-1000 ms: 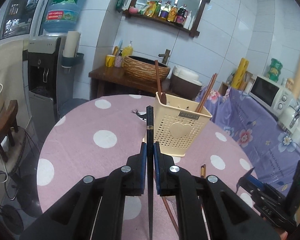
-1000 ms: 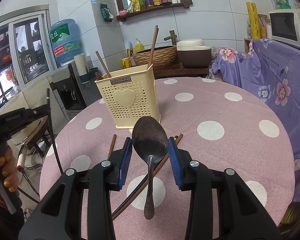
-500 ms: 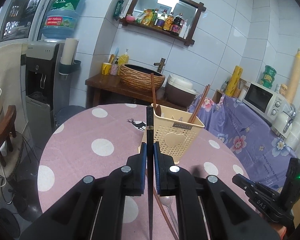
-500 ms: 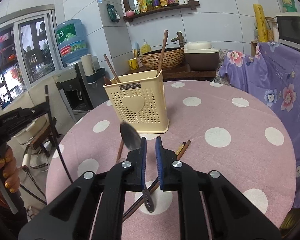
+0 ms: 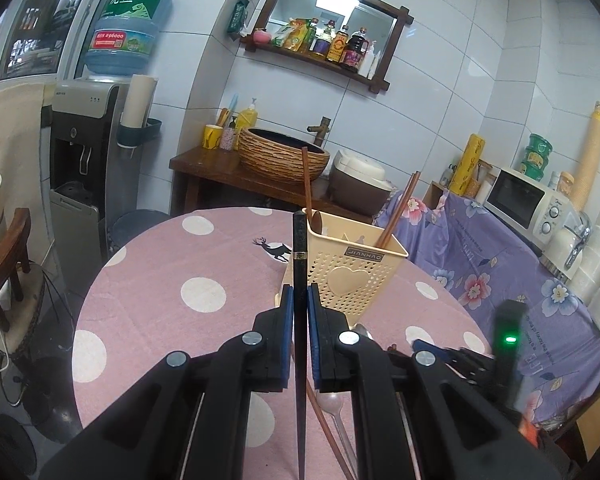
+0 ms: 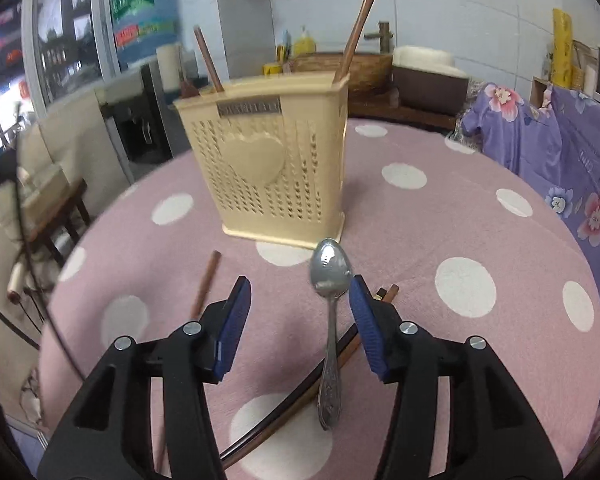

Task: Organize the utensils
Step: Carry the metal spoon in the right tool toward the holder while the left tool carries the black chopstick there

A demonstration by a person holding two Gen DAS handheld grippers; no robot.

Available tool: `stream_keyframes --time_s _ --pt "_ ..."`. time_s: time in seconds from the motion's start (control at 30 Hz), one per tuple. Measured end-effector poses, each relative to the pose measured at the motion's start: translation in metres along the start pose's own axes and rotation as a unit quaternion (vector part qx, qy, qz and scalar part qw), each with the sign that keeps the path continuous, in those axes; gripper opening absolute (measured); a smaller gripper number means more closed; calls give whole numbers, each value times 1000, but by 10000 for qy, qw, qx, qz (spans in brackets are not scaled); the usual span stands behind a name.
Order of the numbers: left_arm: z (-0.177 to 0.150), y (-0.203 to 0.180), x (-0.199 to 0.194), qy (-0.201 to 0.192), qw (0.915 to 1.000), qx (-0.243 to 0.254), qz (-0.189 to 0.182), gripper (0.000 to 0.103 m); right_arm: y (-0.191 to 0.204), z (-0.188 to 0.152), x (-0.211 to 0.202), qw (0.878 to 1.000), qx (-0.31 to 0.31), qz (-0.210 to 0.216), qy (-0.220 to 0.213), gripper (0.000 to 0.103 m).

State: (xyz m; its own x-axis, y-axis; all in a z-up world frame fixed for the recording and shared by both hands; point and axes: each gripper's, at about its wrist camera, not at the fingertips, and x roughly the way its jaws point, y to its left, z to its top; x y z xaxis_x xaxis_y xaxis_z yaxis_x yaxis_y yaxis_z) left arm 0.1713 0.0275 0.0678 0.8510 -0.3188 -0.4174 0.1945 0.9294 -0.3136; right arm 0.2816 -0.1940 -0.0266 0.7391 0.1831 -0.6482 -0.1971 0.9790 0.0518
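Note:
My left gripper point(image 5: 299, 298) is shut on a black chopstick point(image 5: 299, 256) that stands upright between the pads, just left of the cream utensil basket point(image 5: 350, 270). The basket holds brown chopsticks point(image 5: 396, 208) and a dark spoon. My right gripper point(image 6: 300, 292) is open above the table in front of the basket point(image 6: 268, 172). A metal spoon point(image 6: 330, 280) lies on the cloth between the pads, close to the right one. Brown chopsticks point(image 6: 284, 412) lie under the spoon, and another point(image 6: 206, 282) lies to the left.
The round table has a pink cloth with white dots point(image 5: 204, 292). A chair point(image 5: 4, 264) and a water dispenser point(image 5: 88, 152) stand to the left. A purple flowered cover point(image 5: 500, 264) is on the right, with a microwave point(image 5: 528, 200) behind it.
My right gripper has opened and the metal spoon now lies on the cloth between the pads. The right view has moved closer to the basket. My left gripper has risen slightly with the black chopstick.

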Motion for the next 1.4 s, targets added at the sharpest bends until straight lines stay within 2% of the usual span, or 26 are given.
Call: stream_keyframes --time_s 0.17,0.37,0.47,0.57,0.7,0.77,0.87,1.03,1.27,1.4 --pt "0 -2 1 -1 10000 26 -33 8 -5 9 47 9984 -253 -69 506 52" --pt "0 0 2 25 10000 -3 -37 8 -6 18 78 9963 -380 -125 755 52" --pt "1 0 2 22 10000 0 -61 8 -6 19 87 9951 -481 -302 807 52" --pt "1 -2 1 23 10000 25 -87 8 -10 21 95 9950 -330 -207 920 52" --pt "2 -3 2 26 9999 45 -92 8 -10 19 101 9951 -348 -167 913 46" --pt "2 -2 2 24 9999 47 -89 8 -9 22 103 9949 -343 -142 937 38" --pt "1 -2 2 36 9999 28 -102 8 -8 24 103 9946 -314 -163 971 38" --pt "0 -3 2 36 9999 33 -96 8 -10 26 79 9974 -101 16 715 38" --pt "1 -1 -1 -37 10000 -1 -72 8 -10 38 -9 9990 117 395 -176 38" --pt "1 -2 -1 -64 10000 -4 -69 8 -15 34 -43 9971 298 542 -433 37"
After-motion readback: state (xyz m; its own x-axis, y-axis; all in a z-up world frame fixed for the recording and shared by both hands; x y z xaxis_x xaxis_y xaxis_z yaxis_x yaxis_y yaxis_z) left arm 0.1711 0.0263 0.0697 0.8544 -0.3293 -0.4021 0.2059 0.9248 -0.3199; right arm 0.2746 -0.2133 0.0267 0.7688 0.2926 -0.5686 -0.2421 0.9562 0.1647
